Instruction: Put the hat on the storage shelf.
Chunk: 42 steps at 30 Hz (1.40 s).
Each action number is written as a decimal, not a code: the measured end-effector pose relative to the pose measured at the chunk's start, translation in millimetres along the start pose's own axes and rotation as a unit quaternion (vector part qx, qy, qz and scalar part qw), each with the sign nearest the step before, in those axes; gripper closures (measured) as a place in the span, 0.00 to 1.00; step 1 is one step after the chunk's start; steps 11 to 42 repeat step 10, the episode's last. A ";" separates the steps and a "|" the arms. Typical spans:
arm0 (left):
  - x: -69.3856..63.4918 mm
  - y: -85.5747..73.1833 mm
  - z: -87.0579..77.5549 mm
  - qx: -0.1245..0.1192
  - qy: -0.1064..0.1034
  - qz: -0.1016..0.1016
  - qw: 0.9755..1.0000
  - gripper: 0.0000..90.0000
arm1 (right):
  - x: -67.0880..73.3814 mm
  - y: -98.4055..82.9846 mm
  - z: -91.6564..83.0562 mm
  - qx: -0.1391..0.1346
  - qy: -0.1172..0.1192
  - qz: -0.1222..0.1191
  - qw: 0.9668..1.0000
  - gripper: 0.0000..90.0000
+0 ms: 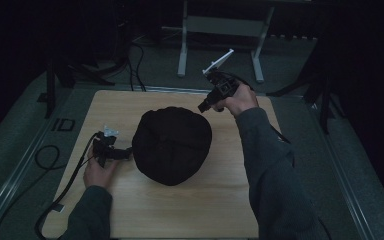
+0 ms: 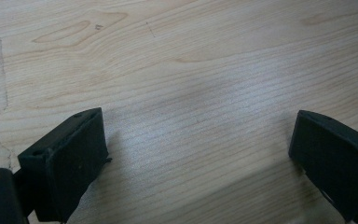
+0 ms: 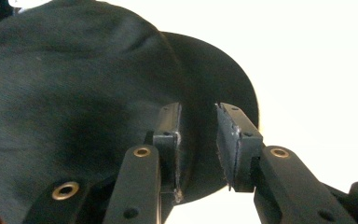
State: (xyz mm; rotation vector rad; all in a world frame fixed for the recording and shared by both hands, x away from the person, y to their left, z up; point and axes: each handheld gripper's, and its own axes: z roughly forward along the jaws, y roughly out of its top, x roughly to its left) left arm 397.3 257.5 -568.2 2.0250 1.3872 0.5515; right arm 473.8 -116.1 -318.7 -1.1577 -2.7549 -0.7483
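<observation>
Black jaws of the right gripper are set narrowly apart over the brim of the cap, not yet clenched. Brim should be pinched squarely. Left gripper is held released beside the cap on the table.

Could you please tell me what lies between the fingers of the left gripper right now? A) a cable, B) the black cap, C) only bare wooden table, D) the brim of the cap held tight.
C: in the left gripper view the left gripper has its fingers spread wide with only the bare wooden table between them; the black cap sits beside it in the high view.
</observation>
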 end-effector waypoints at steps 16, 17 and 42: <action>0.0 0.0 0.0 0.000 0.000 0.000 1.000 0.04 | -21.7 -26.4 -8.1 -0.005 -0.005 0.004 1.000 0.79; 0.0 0.0 0.0 0.000 0.000 0.000 1.000 0.04 | -21.7 -26.4 -8.1 -0.005 -0.005 0.004 1.000 0.79; 0.0 0.0 0.0 0.000 0.000 0.000 1.000 0.04 | -21.7 -26.4 -8.1 -0.005 -0.005 0.004 1.000 0.79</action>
